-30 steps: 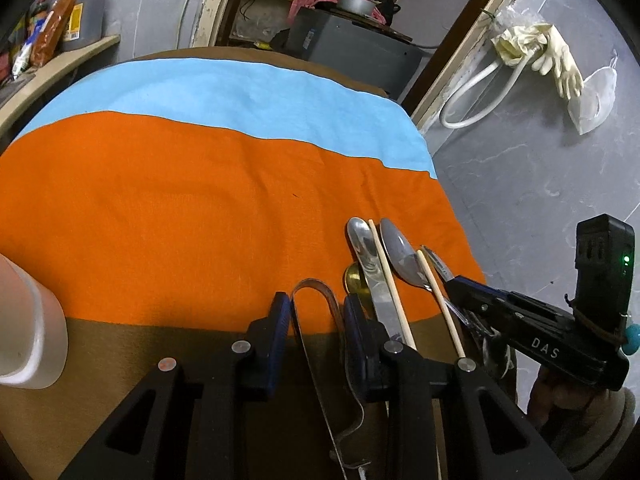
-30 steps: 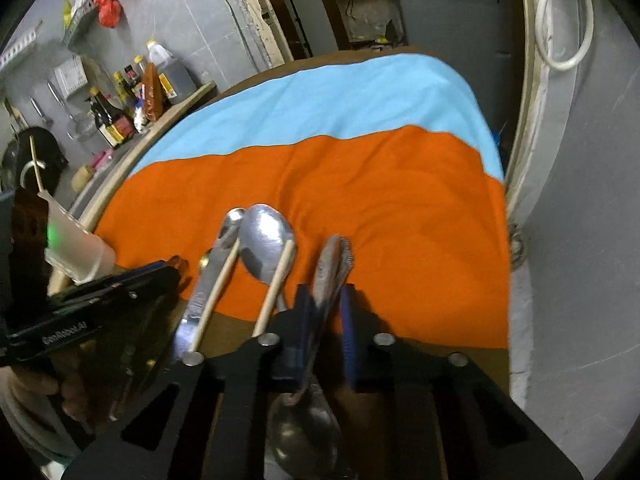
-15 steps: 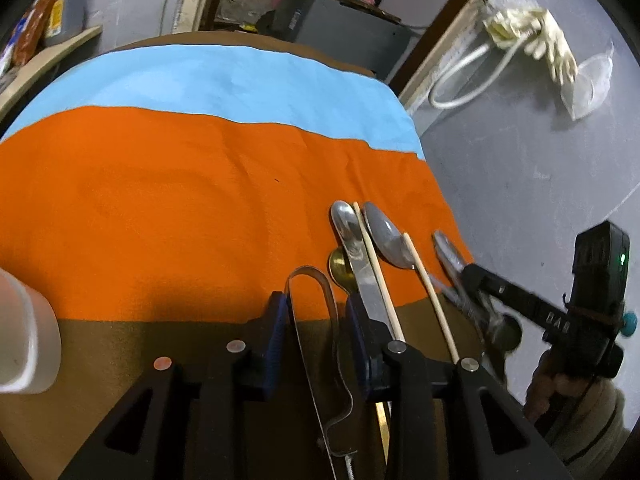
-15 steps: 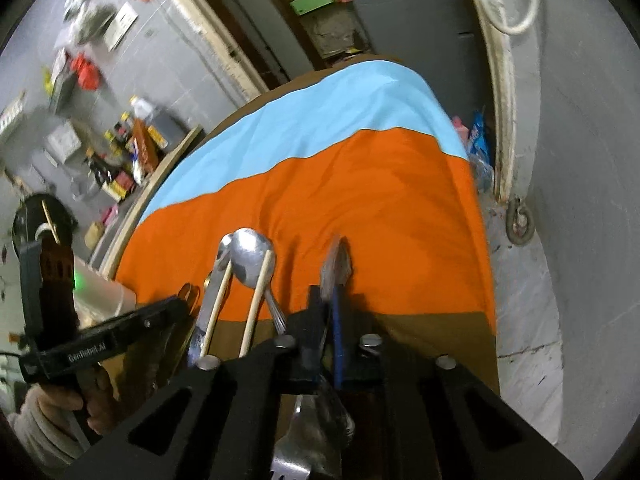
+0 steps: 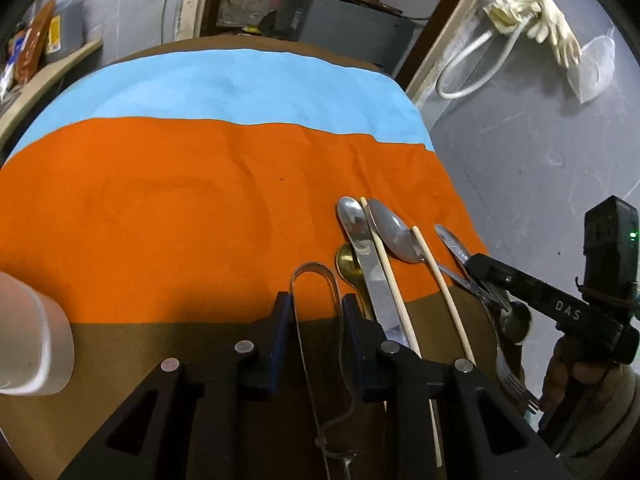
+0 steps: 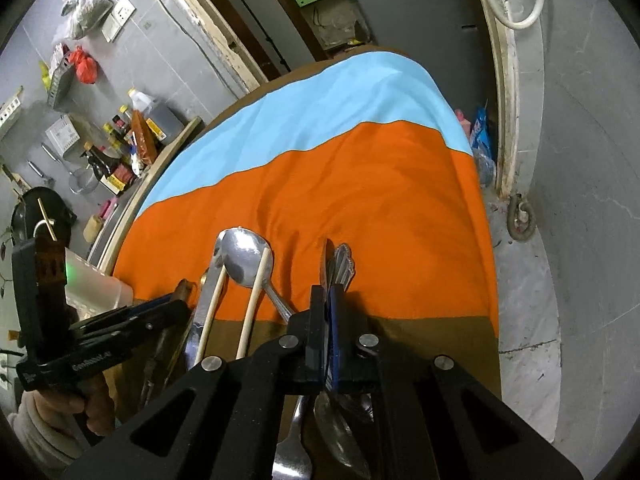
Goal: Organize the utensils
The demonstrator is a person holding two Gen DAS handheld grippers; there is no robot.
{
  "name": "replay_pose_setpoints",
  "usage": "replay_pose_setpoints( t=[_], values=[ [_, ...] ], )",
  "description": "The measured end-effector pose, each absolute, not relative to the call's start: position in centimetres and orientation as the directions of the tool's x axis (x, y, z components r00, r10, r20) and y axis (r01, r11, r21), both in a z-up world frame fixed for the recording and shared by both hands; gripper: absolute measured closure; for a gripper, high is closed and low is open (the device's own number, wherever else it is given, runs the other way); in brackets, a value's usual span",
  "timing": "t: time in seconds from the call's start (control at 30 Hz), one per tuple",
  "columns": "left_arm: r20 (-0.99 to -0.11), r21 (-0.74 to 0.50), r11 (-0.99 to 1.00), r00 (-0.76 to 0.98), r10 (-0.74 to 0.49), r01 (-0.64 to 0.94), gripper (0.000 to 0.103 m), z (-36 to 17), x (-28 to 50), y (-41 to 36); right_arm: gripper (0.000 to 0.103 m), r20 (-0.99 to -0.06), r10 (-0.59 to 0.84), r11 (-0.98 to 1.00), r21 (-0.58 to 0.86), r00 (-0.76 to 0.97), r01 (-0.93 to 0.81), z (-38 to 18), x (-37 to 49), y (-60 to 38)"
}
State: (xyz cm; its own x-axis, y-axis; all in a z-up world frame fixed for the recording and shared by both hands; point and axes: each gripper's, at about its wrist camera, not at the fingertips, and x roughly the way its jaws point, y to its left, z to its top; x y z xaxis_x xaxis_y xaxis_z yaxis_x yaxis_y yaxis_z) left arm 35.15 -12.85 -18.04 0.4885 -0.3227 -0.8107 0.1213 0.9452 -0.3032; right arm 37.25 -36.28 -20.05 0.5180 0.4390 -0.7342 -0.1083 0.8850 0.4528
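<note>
My left gripper (image 5: 316, 312) has thin metal tongs (image 5: 316, 272) between its closing jaws, and both pads touch the tongs' arms. On the orange cloth just to its right lie a table knife (image 5: 362, 240), a steel spoon (image 5: 394, 232), a small gold spoon (image 5: 348, 260) and two wooden chopsticks (image 5: 436, 276). Further right, my right gripper (image 5: 478, 270) is shut on a bundle of utensil handles (image 6: 338, 264). A spoon bowl (image 6: 340, 432) and a fork head (image 6: 292, 456) hang from that bundle below its fingers (image 6: 316, 312). My left gripper (image 6: 160, 312) also shows at the left in the right wrist view.
A white cup (image 5: 32, 340) stands on the brown cloth strip at the near left. The table edge (image 5: 460, 200) drops to the grey floor on the right. A shelf with bottles (image 6: 132, 140) runs along the left wall. A grey box (image 5: 344, 28) stands behind the table.
My right gripper's jaws went from slightly apart to tightly shut on the utensil handles, and its wrist rolled. The left gripper and the tongs stayed in place.
</note>
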Motion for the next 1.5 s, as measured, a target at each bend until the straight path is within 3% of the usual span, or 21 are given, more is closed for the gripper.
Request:
replay_pose_setpoints(
  t=[0.2,0.37,0.53,1.07,1.5],
  values=[
    [-0.824,-0.294,0.945,0.464,-0.326,0.142,0.079,-18.0,35.4,-13.0,0.091,-0.759,0.469,0.876,0.467,0.452,-0.125,-20.5,38.3,-36.5],
    [-0.829,-0.306,0.941,0.445,-0.338,0.145,0.079,-18.0,35.9,-12.8,0.092,-0.767,0.469,0.879,0.454,0.437,-0.146,-20.4,38.1,-36.2],
    [-0.821,-0.309,0.941,0.460,-0.337,0.137,0.080,-18.1,35.6,-12.9,0.102,-0.736,0.495,0.857,0.500,0.463,-0.122,-20.1,37.4,-36.9],
    [-0.813,-0.346,0.932,0.461,-0.355,0.106,0.080,-18.1,34.9,-12.3,0.102,-0.806,0.442,0.891,0.345,0.393,-0.295,-18.2,37.1,-33.6],
    [-0.810,-0.361,0.927,0.459,-0.365,0.101,0.080,-18.1,34.9,-11.9,0.098,-0.826,0.460,0.869,0.343,0.326,-0.356,-18.2,39.8,-32.7]
  ],
)
